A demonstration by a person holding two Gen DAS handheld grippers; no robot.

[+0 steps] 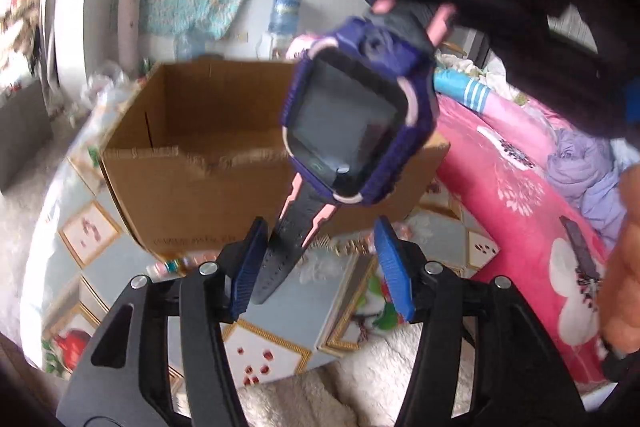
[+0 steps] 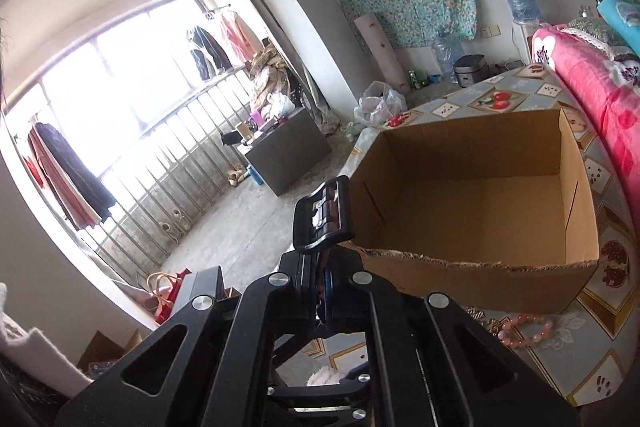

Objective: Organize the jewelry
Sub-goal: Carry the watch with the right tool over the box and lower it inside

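A purple smartwatch [image 1: 352, 123] with pink trim and a black strap hangs in the air in front of an open cardboard box [image 1: 192, 131]. My right gripper [image 1: 396, 3] holds it from above, shut on the upper strap. In the right wrist view the strap's buckle [image 2: 324, 219] sticks out past the shut right gripper [image 2: 320, 267]. My left gripper [image 1: 320, 227] is open below the watch. The lower strap end hangs between its blue pads [image 1: 248, 267], close to the left one, and the pads do not press on it. The cardboard box [image 2: 472, 259] is empty inside.
The box stands on a table under a fruit-patterned cloth [image 2: 600, 379]. A pink bead bracelet [image 2: 528, 331] lies on the cloth in front of the box. A pink flowered blanket [image 1: 520, 207] borders the table on the right. A person's hand [image 1: 624, 267] shows at the right edge.
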